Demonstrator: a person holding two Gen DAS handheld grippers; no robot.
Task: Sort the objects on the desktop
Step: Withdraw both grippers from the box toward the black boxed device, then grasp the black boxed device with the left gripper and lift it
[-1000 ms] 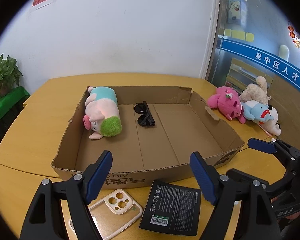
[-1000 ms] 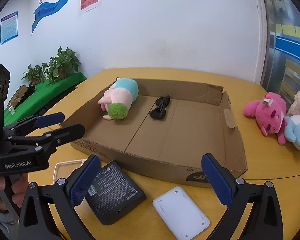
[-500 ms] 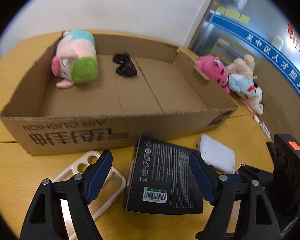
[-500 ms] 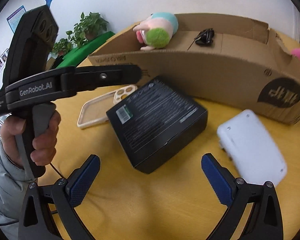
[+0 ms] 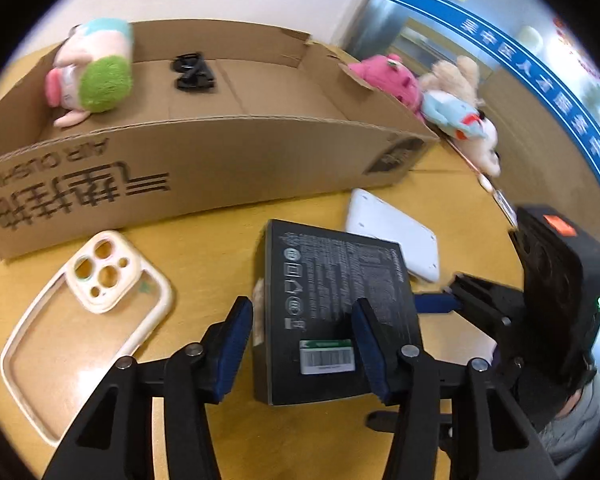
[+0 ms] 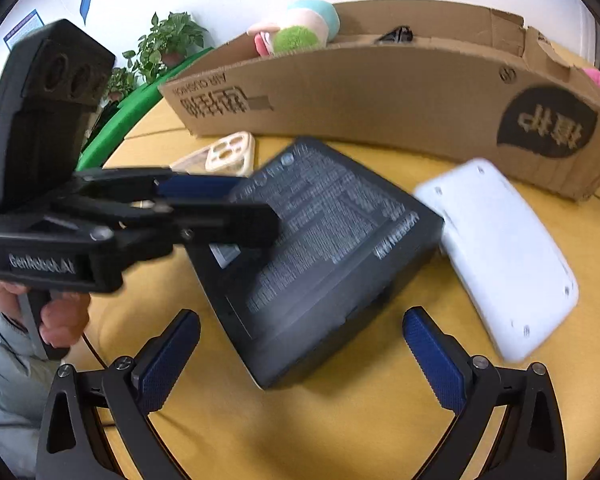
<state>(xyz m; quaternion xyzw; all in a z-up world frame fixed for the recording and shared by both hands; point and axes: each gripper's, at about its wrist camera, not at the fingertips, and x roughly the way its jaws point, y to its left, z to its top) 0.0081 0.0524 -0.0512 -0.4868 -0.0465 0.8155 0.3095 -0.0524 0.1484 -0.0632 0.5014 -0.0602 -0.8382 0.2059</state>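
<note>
A black box [image 5: 332,300] with white print lies on the yellow table, also in the right wrist view [image 6: 324,248]. My left gripper [image 5: 302,350] is half closed over the box's near corner; one pad hangs left of the box, the other sits above its top face. Whether the pads touch it is unclear. My right gripper [image 6: 300,360] is open, its fingers straddling the box's near corner without touching. A cream phone case [image 5: 88,300] lies left of the box, a white flat device [image 6: 500,256] right of it.
A shallow cardboard tray [image 5: 220,160] stands behind, holding a pink-and-green plush [image 5: 96,68] and black sunglasses [image 5: 192,72]. Pink, blue and beige plush toys [image 5: 452,100] lie to its right. Potted plants [image 6: 168,44] stand at the far left.
Both grippers have dropped lower and closer to the black box. The left jaws have narrowed from wide open to about half over the box's corner. The right jaws stay wide.
</note>
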